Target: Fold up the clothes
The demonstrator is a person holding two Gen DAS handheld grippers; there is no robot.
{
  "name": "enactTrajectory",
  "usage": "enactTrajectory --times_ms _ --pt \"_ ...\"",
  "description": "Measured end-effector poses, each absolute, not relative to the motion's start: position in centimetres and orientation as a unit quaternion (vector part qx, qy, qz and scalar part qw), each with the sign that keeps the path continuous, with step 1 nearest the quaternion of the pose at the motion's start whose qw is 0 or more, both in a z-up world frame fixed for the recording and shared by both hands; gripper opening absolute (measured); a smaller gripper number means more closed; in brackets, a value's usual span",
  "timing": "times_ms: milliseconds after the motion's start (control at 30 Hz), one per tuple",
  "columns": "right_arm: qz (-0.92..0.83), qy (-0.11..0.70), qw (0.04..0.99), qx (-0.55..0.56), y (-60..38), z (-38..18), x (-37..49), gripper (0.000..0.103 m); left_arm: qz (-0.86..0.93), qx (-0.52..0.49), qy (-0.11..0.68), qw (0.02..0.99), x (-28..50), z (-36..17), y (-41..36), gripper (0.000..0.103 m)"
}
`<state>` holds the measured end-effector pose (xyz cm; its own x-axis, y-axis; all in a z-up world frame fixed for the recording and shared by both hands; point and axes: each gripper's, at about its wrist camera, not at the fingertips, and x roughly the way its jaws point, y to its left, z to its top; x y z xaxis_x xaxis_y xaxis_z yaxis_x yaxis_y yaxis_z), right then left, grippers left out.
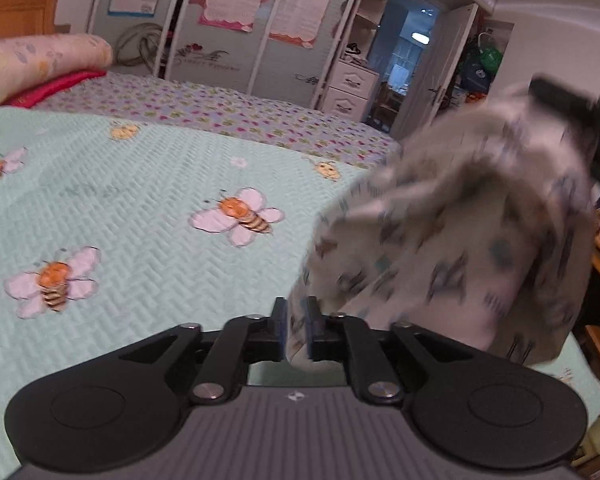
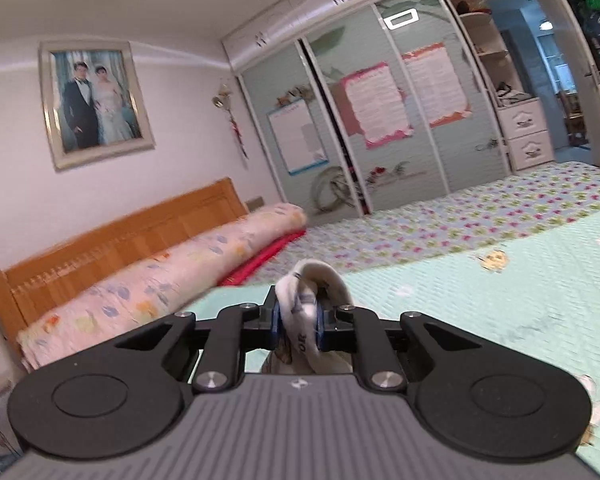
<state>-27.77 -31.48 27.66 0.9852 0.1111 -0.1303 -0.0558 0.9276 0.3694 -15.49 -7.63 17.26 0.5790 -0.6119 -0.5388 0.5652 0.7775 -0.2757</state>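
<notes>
A: In the left wrist view, what does the left gripper (image 1: 296, 322) do?

B: Its blue pads stand slightly apart, with an edge of the printed garment (image 1: 452, 240) between them; whether they press it, one cannot tell. The garment hangs blurred at 3 o'clock above the green bee quilt (image 1: 140, 200), up to the right gripper (image 1: 580, 120) at 2 o'clock.

A: And the right wrist view?

B: The right gripper (image 2: 298, 322) pinches a bunched fold of the garment (image 2: 300, 304). The rolled pink bedding (image 2: 160, 280) lies at 9 o'clock, before the wooden headboard (image 2: 120, 236).
</notes>
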Motion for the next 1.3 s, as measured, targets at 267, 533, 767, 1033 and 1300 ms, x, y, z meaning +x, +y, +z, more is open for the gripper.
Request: enactTrajectory --times_ms 267,533,767,1033,1300 --pt "0.026 0.071 0.981 0.180 -30.2 28.3 -29.4 0.007 -0.375 0.006 0.300 0.877 -18.8 14.3 -8.0 0.056" --pt "-0.018 0.167 0.970 0.174 -29.6 21.8 -30.8 0.004 -0.372 0.024 0.388 0.843 -20.2 8.5 -10.2 0.061" --pt "-0.052 0.200 0.957 0.203 -31.3 17.5 -34.3 0.004 -0.372 0.088 0.355 0.853 -21.5 7.3 -12.4 0.061" --pt "-0.063 0.209 0.948 0.230 -32.6 15.6 -36.0 0.004 -0.367 0.127 0.314 0.866 -21.8 7.1 -14.4 0.013" --pt "-0.058 0.181 0.960 0.206 -31.7 18.1 -35.6 0.004 -0.333 0.019 0.230 0.914 -20.6 16.5 -10.4 0.010"
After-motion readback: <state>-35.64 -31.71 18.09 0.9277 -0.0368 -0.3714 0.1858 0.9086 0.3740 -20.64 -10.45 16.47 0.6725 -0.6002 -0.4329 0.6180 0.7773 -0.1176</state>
